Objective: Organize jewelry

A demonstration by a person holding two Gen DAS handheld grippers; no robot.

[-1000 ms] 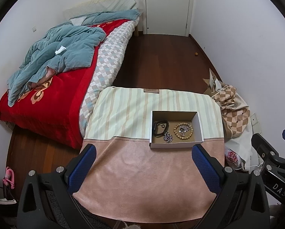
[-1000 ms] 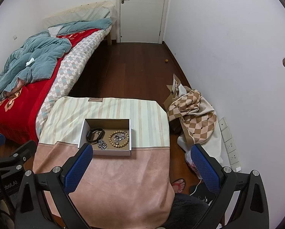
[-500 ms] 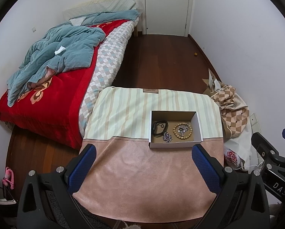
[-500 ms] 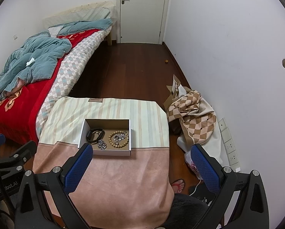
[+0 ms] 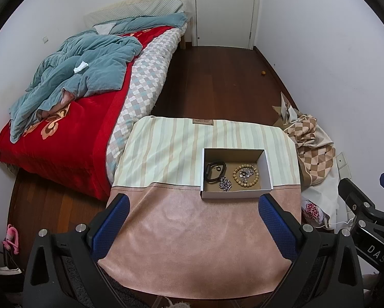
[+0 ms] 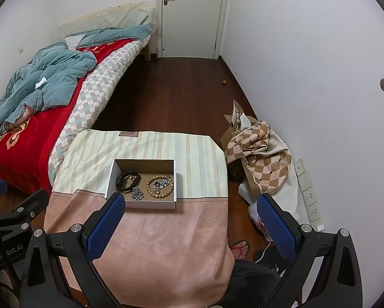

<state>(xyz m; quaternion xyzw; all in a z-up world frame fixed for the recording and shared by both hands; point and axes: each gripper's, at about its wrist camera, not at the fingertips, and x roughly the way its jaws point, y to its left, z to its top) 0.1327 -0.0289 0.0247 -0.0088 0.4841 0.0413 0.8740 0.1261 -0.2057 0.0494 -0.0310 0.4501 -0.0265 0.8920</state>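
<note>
Both grippers up high, well back from the table, nothing held. Left gripper (image 5: pixel 192 220) jaws spread wide, empty. Right gripper (image 6: pixel 190 218) same: spread wide, empty.

Jewelry all sits in the open cardboard box (image 5: pixel 267 172) on the cloth-covered table (image 5: pixel 192 243). Inside: black band (image 5: pixel 213 170) at the box's left end, small silver chain (image 5: pixel 225 182) just beside it toward the near wall, wooden bead bracelet (image 5: pixel 245 175) on the right with a metal piece (image 5: pixel 244 173) lying inside its ring.

Key relation: from the left wrist view the box lies ahead and off to the right of centre; from the right wrist view the box (image 6: pixel 177 179) is ahead and left of centre, its near-left corner hidden behind my left finger. So it sits between the two grippers, roughly equal reach; I can't call either one nearer. Box long axis runs left-right across my view, near wall facing me, so I judge entry has to come from above, over that wall.

Surface: soft cloth, striped on the far half, plain pink on the near half. Expect the box to slide if nudged.

Room: bed (image 5: pixel 63 128) to the left with red cover and blue duvet, dark wood floor, white door (image 5: pixel 224 10) at the far end, checkered fabric pile (image 5: pixel 311 138) on the floor at right.
</note>
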